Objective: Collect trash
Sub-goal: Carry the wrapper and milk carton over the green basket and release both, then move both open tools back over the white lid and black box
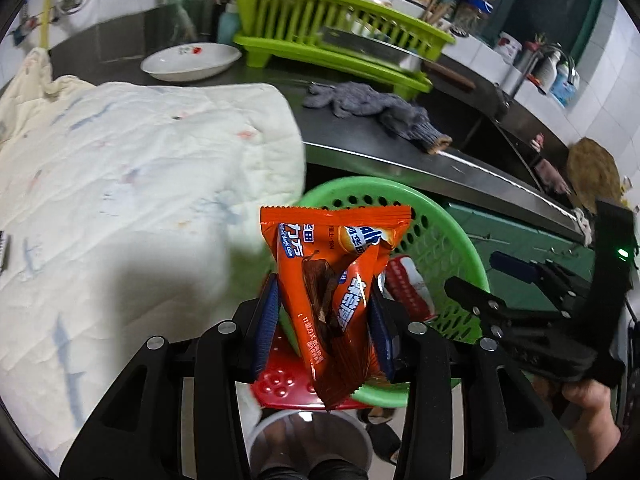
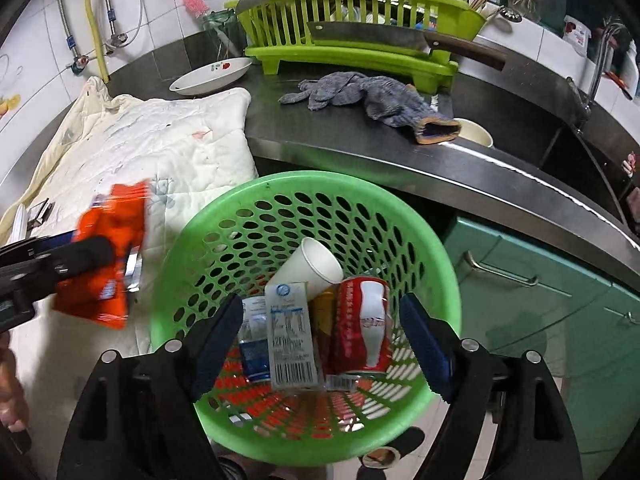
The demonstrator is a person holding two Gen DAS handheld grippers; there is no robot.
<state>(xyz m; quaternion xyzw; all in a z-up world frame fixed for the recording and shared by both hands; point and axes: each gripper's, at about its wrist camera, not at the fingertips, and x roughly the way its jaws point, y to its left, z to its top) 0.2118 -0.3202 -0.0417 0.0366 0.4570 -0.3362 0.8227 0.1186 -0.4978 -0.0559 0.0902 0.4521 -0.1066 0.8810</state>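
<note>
My left gripper (image 1: 326, 300) is shut on an orange snack wrapper (image 1: 334, 276), held upright above the near rim of the green perforated basket (image 1: 440, 248). In the right wrist view the wrapper (image 2: 108, 256) is blurred at the left of the basket (image 2: 436, 264), with the left gripper (image 2: 80, 260) around it. My right gripper (image 2: 320, 340) is open and empty above the basket. Inside lie a red can (image 2: 366, 320), a white paper cup (image 2: 316, 266), a small carton (image 2: 290, 332) and a blue packet (image 2: 254, 340).
A white quilt (image 2: 160, 148) covers the counter's left part. A grey cloth (image 2: 360, 96), a white dish (image 2: 212, 74), a green dish rack (image 2: 352, 20) with a cleaver (image 2: 400, 40) stand behind. Steel counter edge (image 2: 480, 176), sink and green cabinets (image 2: 560, 300) are at right.
</note>
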